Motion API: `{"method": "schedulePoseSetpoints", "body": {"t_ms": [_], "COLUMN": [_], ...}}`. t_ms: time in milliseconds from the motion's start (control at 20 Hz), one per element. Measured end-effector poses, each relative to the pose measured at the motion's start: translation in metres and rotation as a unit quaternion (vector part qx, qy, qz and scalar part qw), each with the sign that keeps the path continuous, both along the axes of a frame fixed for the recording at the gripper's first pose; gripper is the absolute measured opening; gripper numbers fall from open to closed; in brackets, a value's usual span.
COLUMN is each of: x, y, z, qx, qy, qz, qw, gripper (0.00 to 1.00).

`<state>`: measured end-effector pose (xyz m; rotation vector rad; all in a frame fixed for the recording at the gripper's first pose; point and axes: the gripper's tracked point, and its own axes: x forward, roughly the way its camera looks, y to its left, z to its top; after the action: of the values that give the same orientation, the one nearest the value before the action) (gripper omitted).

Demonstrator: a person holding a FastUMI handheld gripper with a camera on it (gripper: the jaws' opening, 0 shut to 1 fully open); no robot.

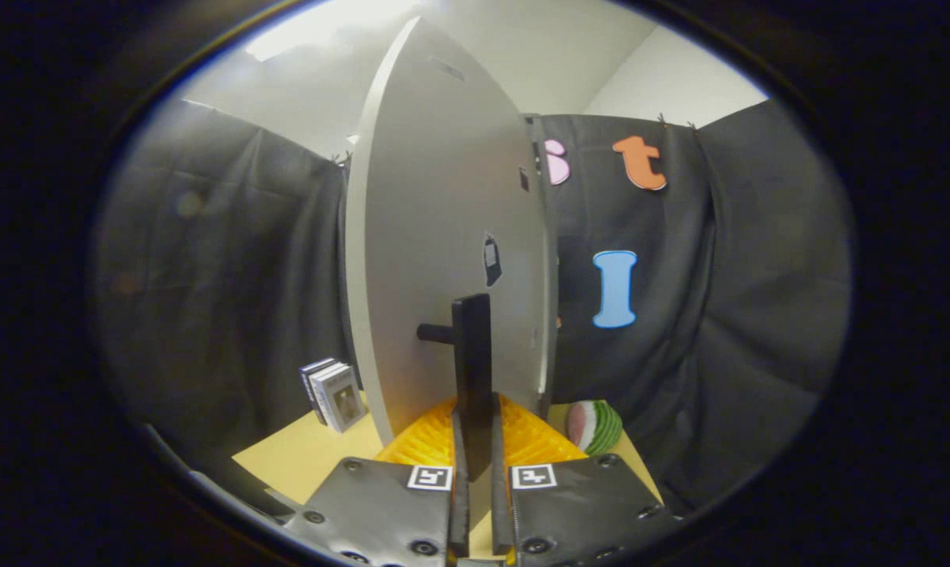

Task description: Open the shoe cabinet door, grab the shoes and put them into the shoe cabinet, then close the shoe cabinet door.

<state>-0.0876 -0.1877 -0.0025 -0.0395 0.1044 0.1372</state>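
So the gripper (473, 461) has its two fingers clamped on the one black handle (473, 358) of the cabinet door (443, 260), one finger on each side of the bar. The door is a single grey panel, swung out so you see it nearly edge-on. It carries two small dark tags on its face. Under it, just past the fingers, there's one yellow ribbed tray (436, 441) on the tan tabletop (302, 461). Far left sit what look like two small boxes (333, 394) standing side by side against the black cloth. To the right, near the tray, there's one watermelon slice toy (593, 426). Can't spot any shoes from here.
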Motion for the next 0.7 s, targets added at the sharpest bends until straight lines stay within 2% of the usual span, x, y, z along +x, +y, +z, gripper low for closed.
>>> {"method": "schedulePoseSetpoints", "body": {"t_ms": [400, 600, 700], "x": [0.004, 0.009, 0.009], "y": [-0.067, -0.095, -0.106], "z": [0.007, 0.008, 0.009], "qx": [-0.010, 0.000, 0.006], "qy": [0.002, 0.002, 0.001], "qz": [-0.034, -0.044, -0.047], "qw": [0.999, 0.999, 0.999], "gripper": [0.11, 0.05, 0.04]}}
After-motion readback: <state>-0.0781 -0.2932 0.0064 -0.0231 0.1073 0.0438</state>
